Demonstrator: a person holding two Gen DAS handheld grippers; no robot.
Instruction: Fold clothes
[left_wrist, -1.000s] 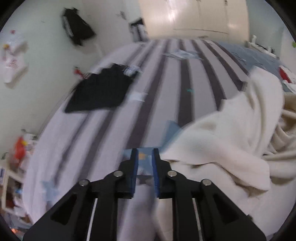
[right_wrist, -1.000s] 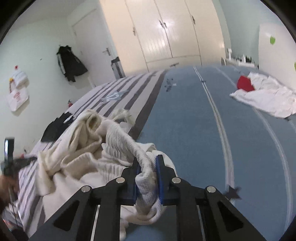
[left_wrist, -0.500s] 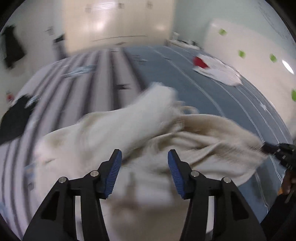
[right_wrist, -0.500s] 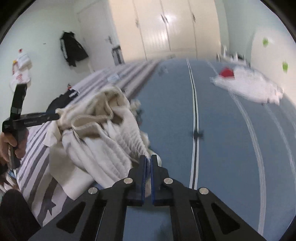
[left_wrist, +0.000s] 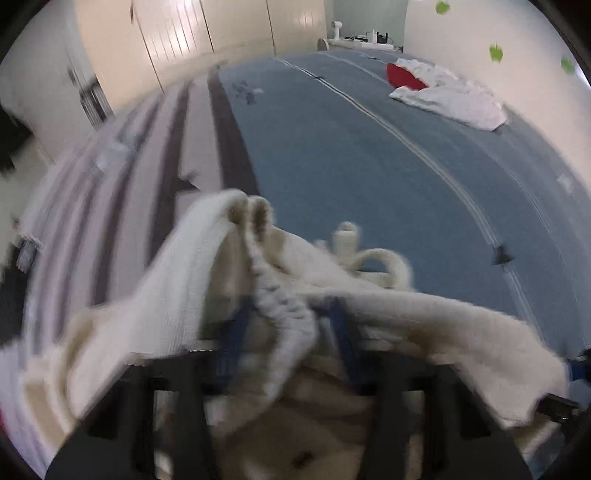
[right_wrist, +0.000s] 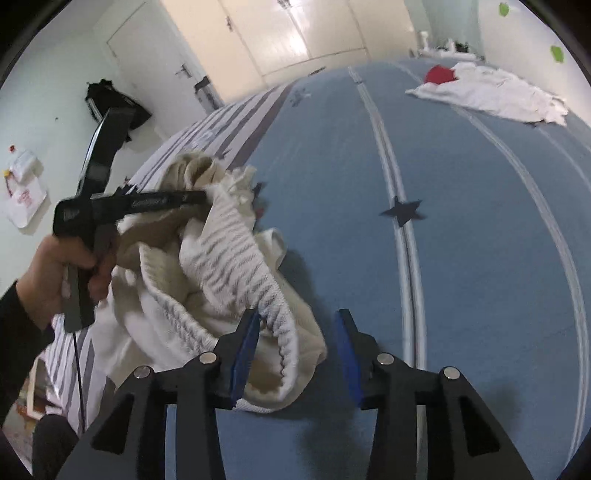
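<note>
A cream knit garment (right_wrist: 221, 266) lies bunched on the bed, its ribbed band (right_wrist: 273, 306) hanging between the jaws of my right gripper (right_wrist: 295, 347). That gripper is open and the band rests loose against its left pad. In the left wrist view the garment (left_wrist: 424, 325) drapes over my left gripper (left_wrist: 288, 336), whose blue pads (left_wrist: 232, 339) stand apart with the ribbed band between them. The view is blurred, so grip on the cloth cannot be told. In the right wrist view the left gripper (right_wrist: 201, 197) pokes into the top of the bundle.
The bed has a blue cover (right_wrist: 461, 258) with white lines and a grey striped part (right_wrist: 236, 129) on the left. A white cloth (right_wrist: 495, 96) with a red item (right_wrist: 439, 74) lies at the far right. Wardrobe doors (right_wrist: 295, 33) stand beyond the bed.
My right gripper has opened and let go of the ribbed band. My left gripper has swung right and pushed into the garment, which now drapes over its fingers.
</note>
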